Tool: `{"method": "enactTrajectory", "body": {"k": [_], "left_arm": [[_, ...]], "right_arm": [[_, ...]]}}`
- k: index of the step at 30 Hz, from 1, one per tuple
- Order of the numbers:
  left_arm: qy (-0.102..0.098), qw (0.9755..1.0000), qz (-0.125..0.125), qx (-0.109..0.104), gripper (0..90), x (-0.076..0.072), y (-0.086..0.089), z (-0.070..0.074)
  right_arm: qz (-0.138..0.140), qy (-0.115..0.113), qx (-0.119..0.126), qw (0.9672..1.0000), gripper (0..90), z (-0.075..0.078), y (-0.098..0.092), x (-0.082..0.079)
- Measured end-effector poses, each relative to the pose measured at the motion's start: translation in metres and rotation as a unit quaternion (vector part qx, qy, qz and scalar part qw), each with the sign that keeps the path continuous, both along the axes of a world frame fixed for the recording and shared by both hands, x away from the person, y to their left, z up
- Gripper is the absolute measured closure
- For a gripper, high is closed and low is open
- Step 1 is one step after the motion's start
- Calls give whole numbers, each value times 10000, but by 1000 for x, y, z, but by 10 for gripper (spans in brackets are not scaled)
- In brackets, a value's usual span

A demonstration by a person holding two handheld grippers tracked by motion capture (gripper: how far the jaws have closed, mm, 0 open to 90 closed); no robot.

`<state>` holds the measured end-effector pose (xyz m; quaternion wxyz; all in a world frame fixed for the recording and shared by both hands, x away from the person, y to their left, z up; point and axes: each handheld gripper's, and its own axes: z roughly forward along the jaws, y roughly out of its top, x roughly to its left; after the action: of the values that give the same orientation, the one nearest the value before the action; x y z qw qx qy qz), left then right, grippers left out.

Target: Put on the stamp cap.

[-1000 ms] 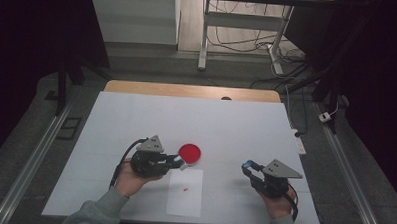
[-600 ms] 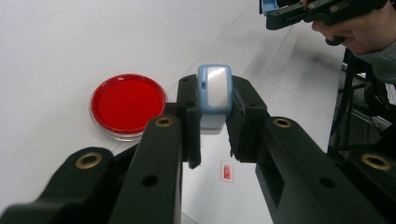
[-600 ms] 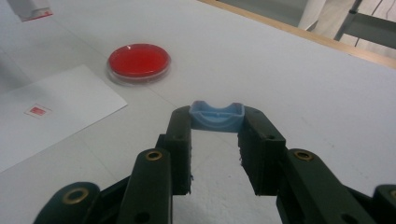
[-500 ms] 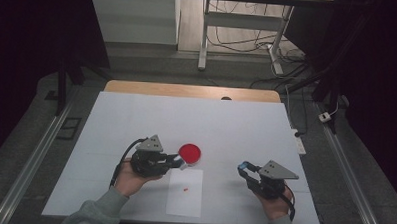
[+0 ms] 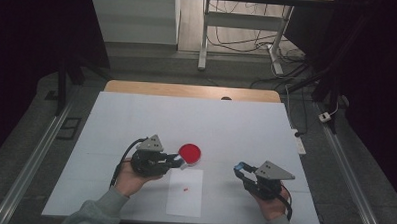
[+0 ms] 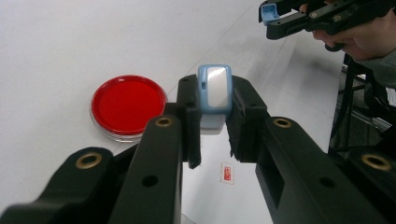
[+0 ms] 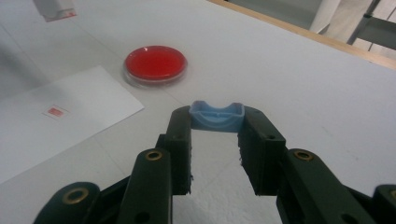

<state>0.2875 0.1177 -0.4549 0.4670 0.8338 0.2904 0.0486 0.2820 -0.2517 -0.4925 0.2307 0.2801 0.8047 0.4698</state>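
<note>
Here the left gripper (image 6: 215, 121) has its fingers (image 6: 187, 126) clenched on a small blue-and-white stamp (image 6: 215, 91), pinched by its two flat sides with the pale face turned up toward the camera. The right gripper (image 7: 215, 140) grips the stamp's blue cap (image 7: 217, 115) across its short ends, hollow side up. Both pieces look like light, stiff, smooth plastic, so they should hold with little squeeze but could slip or twist if gripped near an edge; the flat side walls are the safest place to hold. Just beyond the left gripper a round red ink pad (image 5: 189, 152) rests on the tabletop (image 5: 136, 115), and a sheet of paper (image 5: 184, 199) bearing a small red mark (image 5: 186, 189) lies between the two hands.
</note>
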Motion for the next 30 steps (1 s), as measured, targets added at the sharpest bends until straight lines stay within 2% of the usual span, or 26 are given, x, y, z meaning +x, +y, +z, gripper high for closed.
{"method": "enactTrajectory", "body": {"k": [11,25,26,30], "left_arm": [[12,10000,-2,-41,759,1,0,0],[-7,10000,18,-48,759,1,1,0],[-4,10000,17,-46,759,1,1,0],[-4,10000,20,-46,759,2,1,0]], "right_arm": [[167,29,12,9999,651,-1,14,-1],[460,142,27,9988,651,-6,43,-1],[525,149,85,9985,651,-7,45,0],[649,174,10,9977,650,-9,54,-1]]}}
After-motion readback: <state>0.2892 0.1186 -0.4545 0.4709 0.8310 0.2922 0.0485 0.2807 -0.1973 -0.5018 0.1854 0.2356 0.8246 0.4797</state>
